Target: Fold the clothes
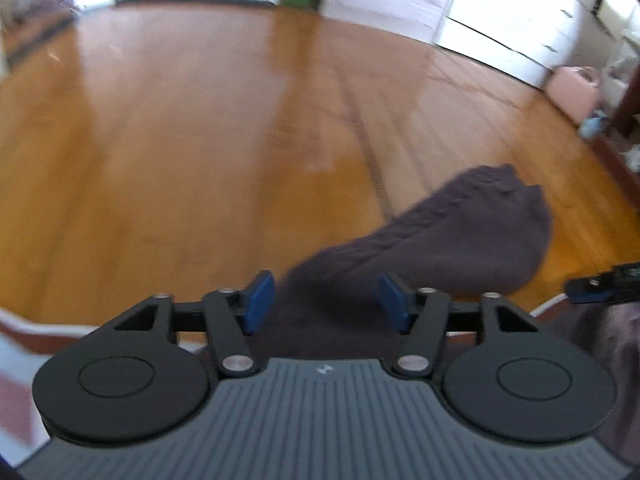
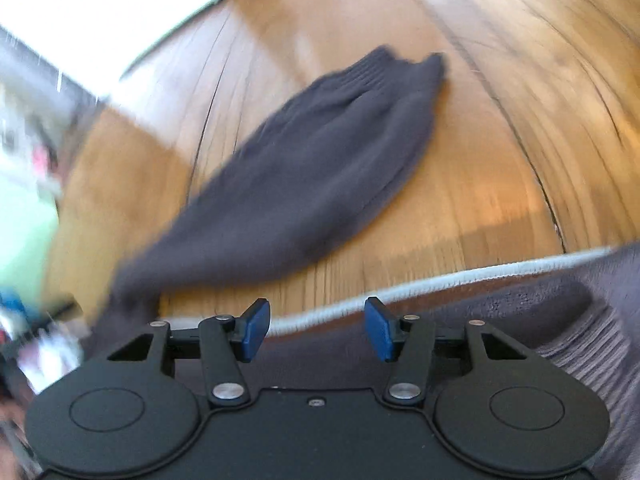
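A dark grey knitted sweater lies partly on a rug and partly on the wooden floor. One sleeve (image 1: 460,232) stretches out over the floor, its ribbed cuff at the far end; it also shows in the right wrist view (image 2: 320,160). My left gripper (image 1: 326,300) is open and empty, its blue pads either side of the sleeve's near part, above it. My right gripper (image 2: 318,328) is open and empty, above the sweater body (image 2: 540,312) near the rug's white edge (image 2: 440,280). Both views are blurred.
The wooden floor (image 1: 200,140) spreads ahead. The rug's red and white border (image 1: 24,332) runs along the near side. White drawers (image 1: 520,20) and a pink box (image 1: 572,88) stand at the far right. The other gripper's tip (image 1: 600,284) shows at the right edge.
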Motion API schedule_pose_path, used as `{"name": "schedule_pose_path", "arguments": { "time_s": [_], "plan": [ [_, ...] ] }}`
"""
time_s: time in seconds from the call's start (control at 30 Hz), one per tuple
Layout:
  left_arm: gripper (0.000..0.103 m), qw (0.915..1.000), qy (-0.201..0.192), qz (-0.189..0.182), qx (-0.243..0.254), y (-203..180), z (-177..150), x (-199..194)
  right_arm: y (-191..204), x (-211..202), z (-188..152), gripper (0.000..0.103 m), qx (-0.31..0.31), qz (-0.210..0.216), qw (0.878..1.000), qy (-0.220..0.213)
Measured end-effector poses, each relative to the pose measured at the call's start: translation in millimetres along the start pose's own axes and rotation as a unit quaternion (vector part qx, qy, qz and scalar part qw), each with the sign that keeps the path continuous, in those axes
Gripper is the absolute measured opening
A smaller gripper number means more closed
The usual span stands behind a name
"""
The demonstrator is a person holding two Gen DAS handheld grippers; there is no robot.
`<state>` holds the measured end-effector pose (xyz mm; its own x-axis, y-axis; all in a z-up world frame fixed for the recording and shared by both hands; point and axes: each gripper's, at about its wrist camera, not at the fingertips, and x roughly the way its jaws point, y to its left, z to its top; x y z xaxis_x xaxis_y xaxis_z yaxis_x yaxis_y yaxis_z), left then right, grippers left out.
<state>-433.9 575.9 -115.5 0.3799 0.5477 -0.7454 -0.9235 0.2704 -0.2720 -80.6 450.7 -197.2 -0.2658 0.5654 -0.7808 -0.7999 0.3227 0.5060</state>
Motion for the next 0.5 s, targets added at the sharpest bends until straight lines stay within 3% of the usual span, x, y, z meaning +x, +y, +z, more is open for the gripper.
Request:
{"name": "schedule_pose_path", "arguments": {
  "time_s": [0.1,0.2,0.3,0.37,0.47,0.5],
  "plan": [
    [0.065,0.9971,0.025,-0.021,-0.069,17,3,21,-8,-5,-1,0.058,0.017,-0.018,0.999,-0.036],
    [0.068,0.9952,0.021,-0.041,-0.086,29,-1,34,-13,-17,-2,0.058,-0.001,-0.025,0.999,-0.045],
    [0.071,0.9969,0.036,-0.048,-0.051,20,1,53,-23,-28,3,0.058,-0.004,-0.021,0.999,-0.046],
    [0.074,0.9988,0.031,-0.026,-0.027,7,1,54,-29,-33,11,0.058,-0.005,-0.03,0.998,-0.05],
    [0.09,0.9993,0.015,-0.032,0.016,-8,-5,55,-38,-38,17,0.058,0.011,-0.036,0.998,-0.056],
    [0.09,0.999,0.024,-0.032,0.022,-11,-6,57,-41,-39,18,0.058,0.014,-0.037,0.998,-0.057]
  ]
}}
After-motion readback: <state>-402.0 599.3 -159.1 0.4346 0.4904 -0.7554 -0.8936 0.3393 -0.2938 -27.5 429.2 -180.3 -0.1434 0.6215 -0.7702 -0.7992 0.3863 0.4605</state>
